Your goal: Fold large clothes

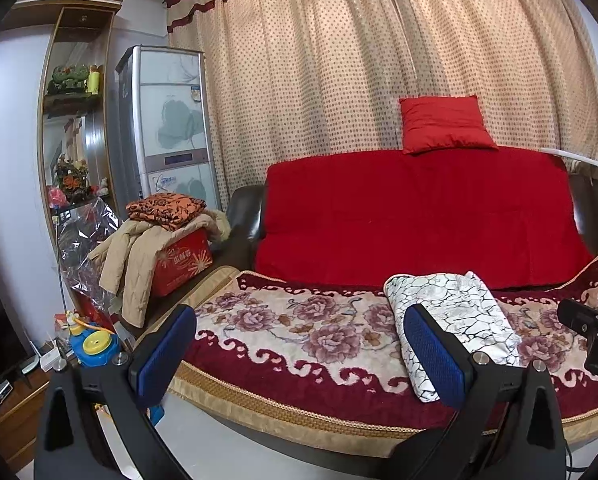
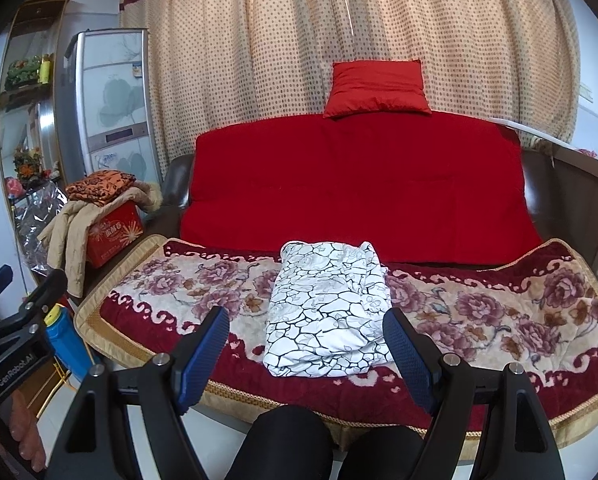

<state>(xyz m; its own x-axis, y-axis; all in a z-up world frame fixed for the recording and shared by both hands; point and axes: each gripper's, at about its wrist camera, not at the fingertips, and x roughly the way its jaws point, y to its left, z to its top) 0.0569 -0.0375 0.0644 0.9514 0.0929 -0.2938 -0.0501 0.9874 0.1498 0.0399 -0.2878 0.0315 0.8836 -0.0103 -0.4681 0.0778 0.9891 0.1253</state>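
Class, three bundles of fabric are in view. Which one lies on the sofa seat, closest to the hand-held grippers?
The white crackle-patterned folded cloth, lying on the floral seat cover. The orange patterned bundle and beige quilted jacket sit on the red box beside the sofa.

The right hand-held gripper point(image 2: 305, 354) hangs wide open before a folded white garment point(image 2: 327, 308) on the flowered sofa cover point(image 2: 499, 312); dark knees point(image 2: 323, 444), seemingly the person's, show below.
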